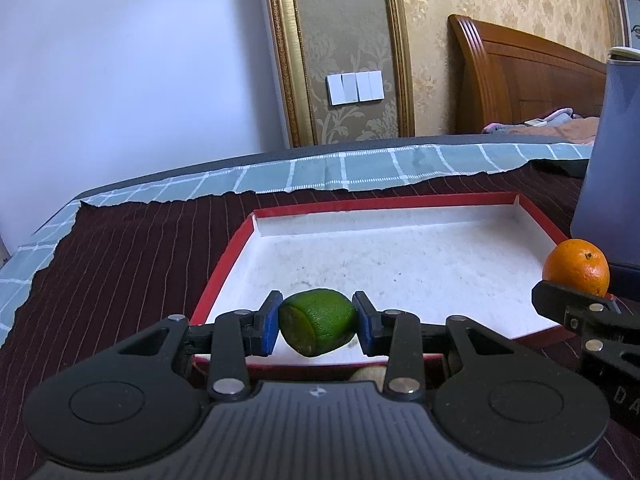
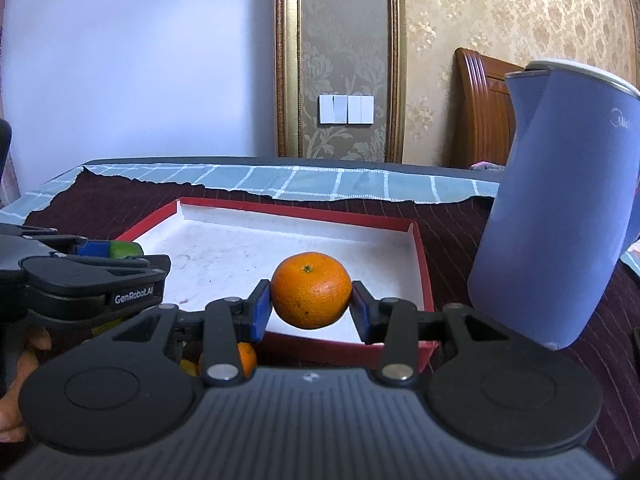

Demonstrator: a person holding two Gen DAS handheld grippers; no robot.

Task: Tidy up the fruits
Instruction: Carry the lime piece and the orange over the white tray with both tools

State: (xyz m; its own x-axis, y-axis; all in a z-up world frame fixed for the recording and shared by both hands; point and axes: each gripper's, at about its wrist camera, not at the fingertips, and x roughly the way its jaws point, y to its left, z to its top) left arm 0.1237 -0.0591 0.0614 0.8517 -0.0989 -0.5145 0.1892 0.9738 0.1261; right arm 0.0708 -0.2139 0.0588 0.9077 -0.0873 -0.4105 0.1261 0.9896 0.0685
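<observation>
I had the green fruit [image 1: 317,322] clamped across its middle in the left gripper [image 1: 318,322], over the red tray's [image 1: 224,276] six o'clock rim. The right gripper [image 2: 311,297] squeezed the orange [image 2: 311,295] likewise. Both looked light, firm-skinned, rollable; a blue jug [image 2: 560,208] stood at three o'clock.

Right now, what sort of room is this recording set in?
Probably a bedroom at home: a carved wooden headboard with rumpled bedding, patterned gold wallpaper, and a white wall switch panel.
</observation>
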